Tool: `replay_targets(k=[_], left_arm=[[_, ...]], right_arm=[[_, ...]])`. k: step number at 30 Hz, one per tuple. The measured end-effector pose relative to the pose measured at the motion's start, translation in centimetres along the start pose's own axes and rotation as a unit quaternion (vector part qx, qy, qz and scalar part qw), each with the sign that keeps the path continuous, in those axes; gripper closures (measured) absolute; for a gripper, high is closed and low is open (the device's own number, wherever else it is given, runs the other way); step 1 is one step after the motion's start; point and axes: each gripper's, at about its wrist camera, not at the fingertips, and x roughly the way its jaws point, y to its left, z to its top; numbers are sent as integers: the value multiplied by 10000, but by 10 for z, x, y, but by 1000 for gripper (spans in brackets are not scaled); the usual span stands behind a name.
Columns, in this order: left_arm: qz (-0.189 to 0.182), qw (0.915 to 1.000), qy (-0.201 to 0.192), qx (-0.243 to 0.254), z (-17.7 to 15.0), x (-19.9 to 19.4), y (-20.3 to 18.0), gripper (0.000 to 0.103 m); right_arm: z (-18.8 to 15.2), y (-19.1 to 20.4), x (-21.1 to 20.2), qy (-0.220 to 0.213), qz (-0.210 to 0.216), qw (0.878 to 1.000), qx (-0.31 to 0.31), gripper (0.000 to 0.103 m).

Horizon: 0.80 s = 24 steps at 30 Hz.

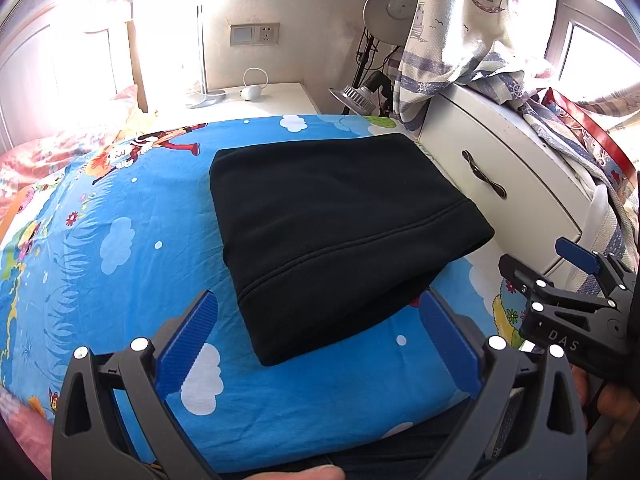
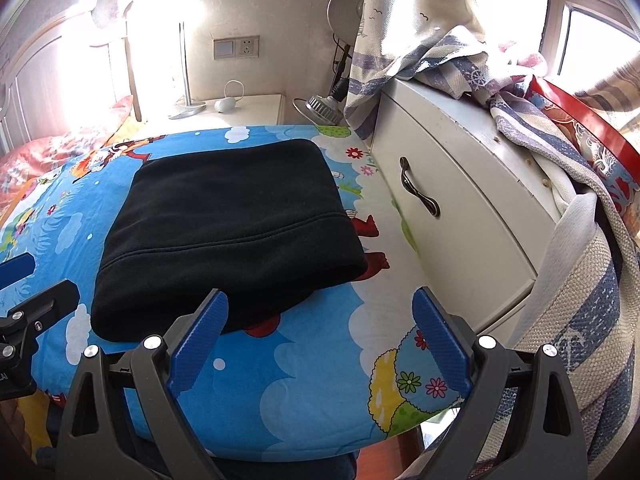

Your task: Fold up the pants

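The left gripper (image 1: 318,330) is held wide open with nothing between its blue pads (image 1: 188,344), above the near edge of the bed (image 1: 120,280). The right gripper (image 2: 320,330) is likewise spread wide and empty, near the bed's near right corner. Just beyond both, the black pants (image 1: 320,220) are seen folded into a compact rectangle, lying flat on the cartoon-printed sheet toward the bed's right edge, close beside a white drawer cabinet (image 2: 452,208).

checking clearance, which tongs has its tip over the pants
The left tongs: its right tip overlaps the pants edge. The right tongs sits toward the dresser.
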Motion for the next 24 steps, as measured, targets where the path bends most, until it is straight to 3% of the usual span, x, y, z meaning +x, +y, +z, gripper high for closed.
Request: replay_targets(k=[24], left_arm=[[-9,10000,12,5,-2,1,1,2]], right_arm=[[-4,1,3,40,20,10000,23,13]])
